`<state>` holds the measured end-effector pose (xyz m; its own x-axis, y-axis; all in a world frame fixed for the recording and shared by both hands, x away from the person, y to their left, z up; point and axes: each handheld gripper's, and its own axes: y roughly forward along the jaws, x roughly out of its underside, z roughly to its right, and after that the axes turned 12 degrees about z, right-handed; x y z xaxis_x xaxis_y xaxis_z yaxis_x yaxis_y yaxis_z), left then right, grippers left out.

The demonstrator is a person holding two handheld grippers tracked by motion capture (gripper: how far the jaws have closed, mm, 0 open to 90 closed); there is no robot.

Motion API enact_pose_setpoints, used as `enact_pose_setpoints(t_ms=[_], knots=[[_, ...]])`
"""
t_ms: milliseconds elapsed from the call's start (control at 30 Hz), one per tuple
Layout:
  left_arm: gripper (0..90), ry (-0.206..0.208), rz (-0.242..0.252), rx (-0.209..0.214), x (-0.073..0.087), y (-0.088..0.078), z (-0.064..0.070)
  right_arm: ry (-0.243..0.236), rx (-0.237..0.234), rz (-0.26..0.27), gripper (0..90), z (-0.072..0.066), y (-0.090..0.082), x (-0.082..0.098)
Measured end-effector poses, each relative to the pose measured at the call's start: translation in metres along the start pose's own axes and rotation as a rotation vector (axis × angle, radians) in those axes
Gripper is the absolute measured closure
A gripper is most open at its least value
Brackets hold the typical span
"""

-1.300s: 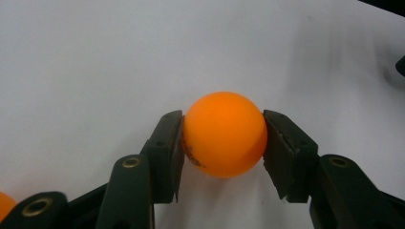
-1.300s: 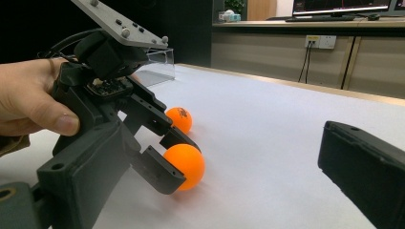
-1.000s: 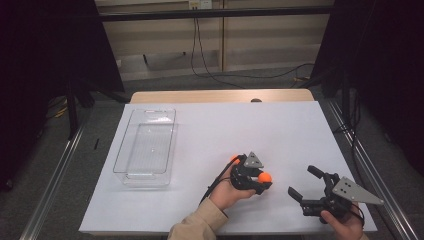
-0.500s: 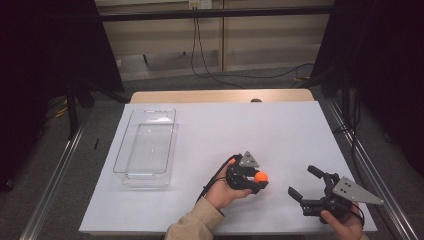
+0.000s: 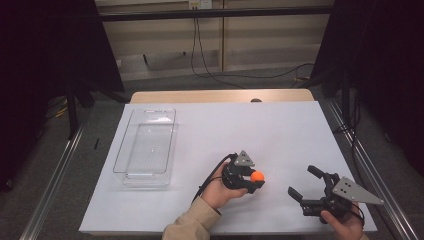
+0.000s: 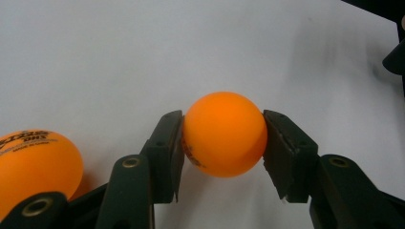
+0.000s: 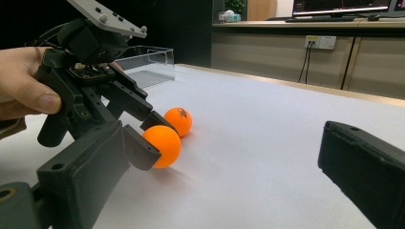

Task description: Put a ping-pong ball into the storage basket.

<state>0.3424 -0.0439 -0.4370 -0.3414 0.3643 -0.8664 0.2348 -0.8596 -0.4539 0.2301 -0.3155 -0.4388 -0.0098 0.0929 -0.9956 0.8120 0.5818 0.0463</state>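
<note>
One orange ball is clamped in the left gripper just above the table, a second ball beside it ungathered, the clear tray beyond holding nothing, the right gripper agape.

A wide table covered by a plain white sheet, with a strip of pale wood showing along its far edge, is filling the middle of the high view. A clear rectangular plastic tray is sitting on the sheet toward the left of the frame. In the right gripper view, two small orange table-tennis balls are lying on the white surface at centre left, the nearer ball just beside the farther ball.
</note>
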Motion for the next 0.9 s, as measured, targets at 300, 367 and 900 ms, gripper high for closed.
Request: enact_pose_setpoints(t_ms=[300,367,900], knots=[[51.1,-0.01,0.007,-0.007,-0.002,-0.007,-0.002,0.0,-0.001,0.0,2.2,0.0,0.0,0.0],[51.1,-0.016,0.011,-0.01,-0.002,-0.009,-0.003,0.0,-0.001,0.002,2.2,0.0,0.0,0.0],[51.1,-0.041,0.022,-0.015,-0.006,-0.02,-0.008,0.0,-0.002,0.003,2.2,0.0,0.0,0.0]])
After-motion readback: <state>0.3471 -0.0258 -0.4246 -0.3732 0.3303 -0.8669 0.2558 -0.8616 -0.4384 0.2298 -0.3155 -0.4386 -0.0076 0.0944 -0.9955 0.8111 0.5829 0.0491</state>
